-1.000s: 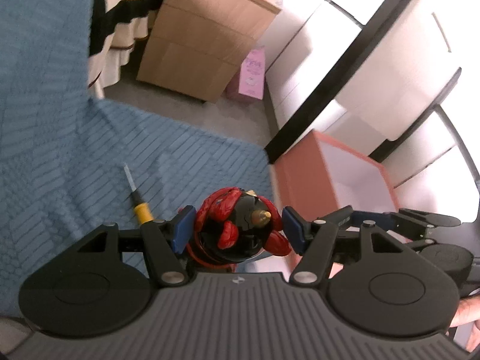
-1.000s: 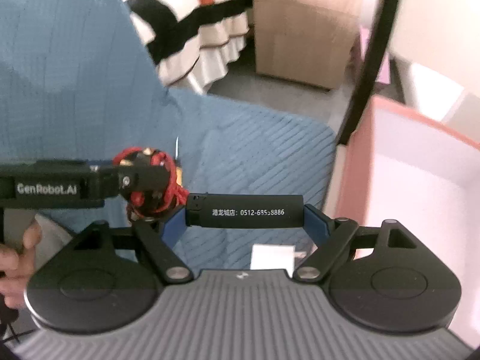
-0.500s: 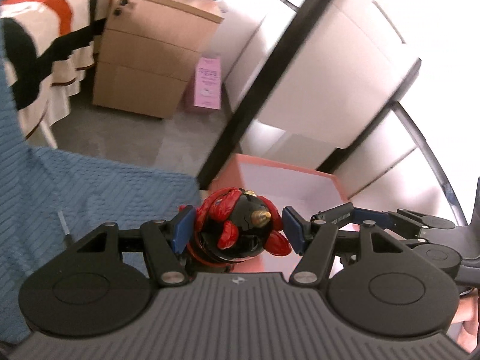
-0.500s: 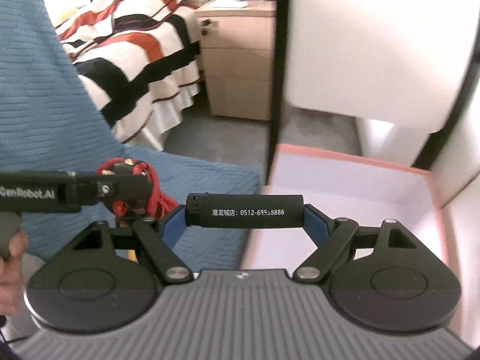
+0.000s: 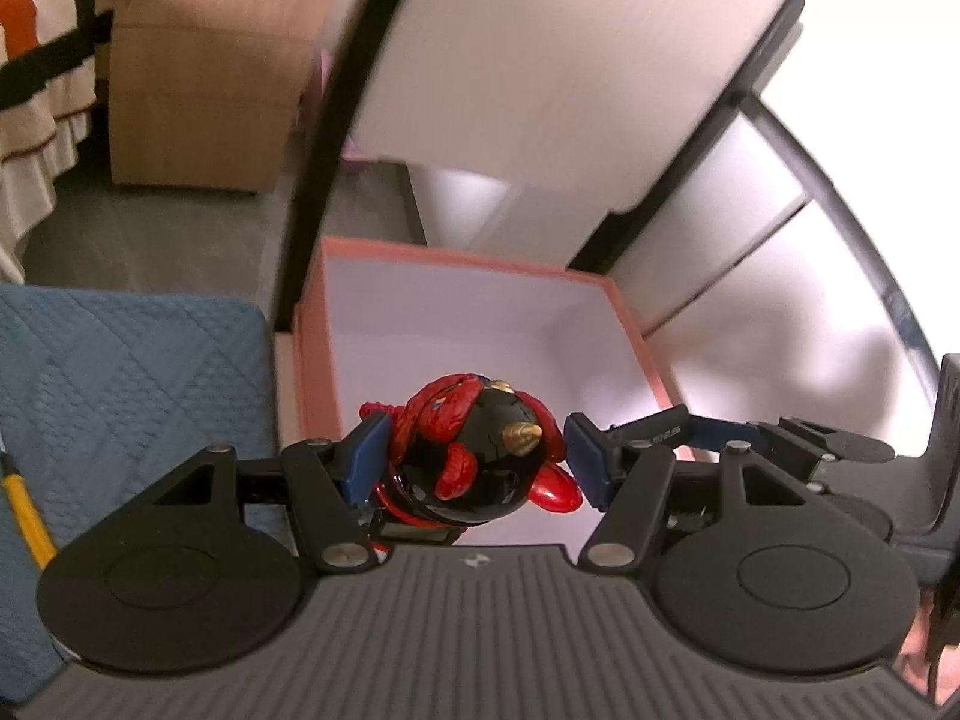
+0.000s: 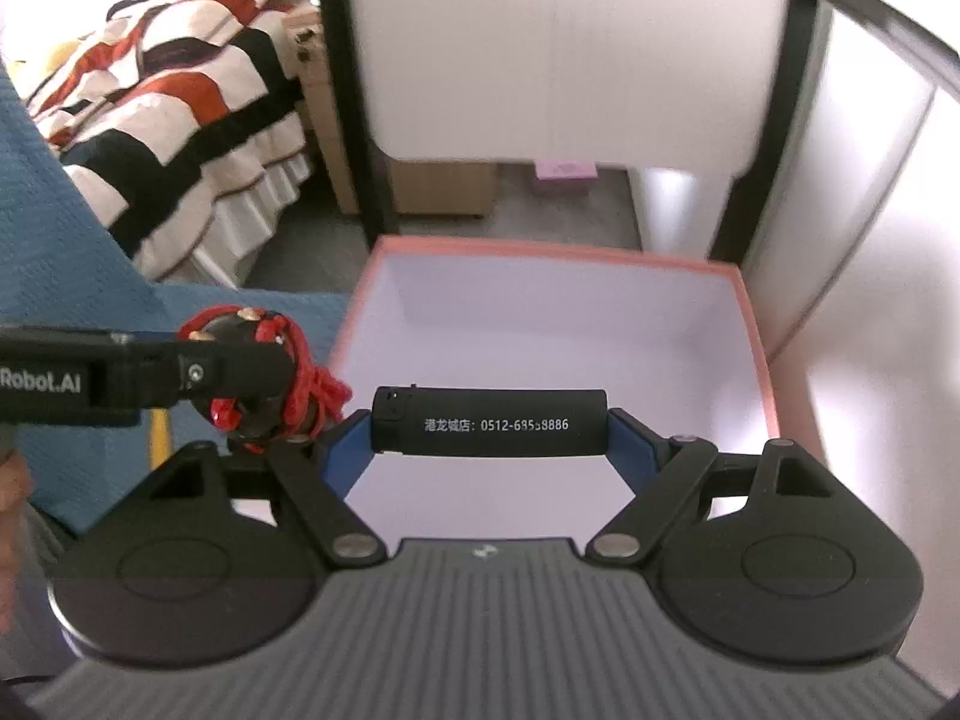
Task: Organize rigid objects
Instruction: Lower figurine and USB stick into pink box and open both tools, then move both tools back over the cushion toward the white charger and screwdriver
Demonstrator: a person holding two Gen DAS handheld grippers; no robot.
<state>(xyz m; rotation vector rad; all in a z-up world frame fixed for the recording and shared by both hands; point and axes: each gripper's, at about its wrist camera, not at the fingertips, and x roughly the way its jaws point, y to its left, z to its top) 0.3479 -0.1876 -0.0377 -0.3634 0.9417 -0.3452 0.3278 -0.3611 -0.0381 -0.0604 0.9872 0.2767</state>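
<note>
My left gripper [image 5: 474,462] is shut on a black ball-shaped ornament [image 5: 480,468] with red cord and gold studs, held above the near edge of an open pink box [image 5: 456,258] with a white inside. My right gripper [image 6: 489,432] is shut on a black lighter [image 6: 489,423] with white print, held crosswise over the same pink box [image 6: 756,324]. The left gripper and its ornament [image 6: 258,378] show at the left of the right wrist view. The right gripper's fingers [image 5: 714,435] show at the right of the left wrist view.
A blue quilted cloth [image 5: 132,372] lies left of the box, with a yellow-handled screwdriver [image 5: 24,510] on it. Behind stand white cabinet fronts with black frames [image 5: 540,72], a wooden bedside cabinet [image 5: 204,72] and a striped bed [image 6: 168,120].
Both grippers have moved right from above the blue cloth to above the pink box, still holding the ornament and the lighter.
</note>
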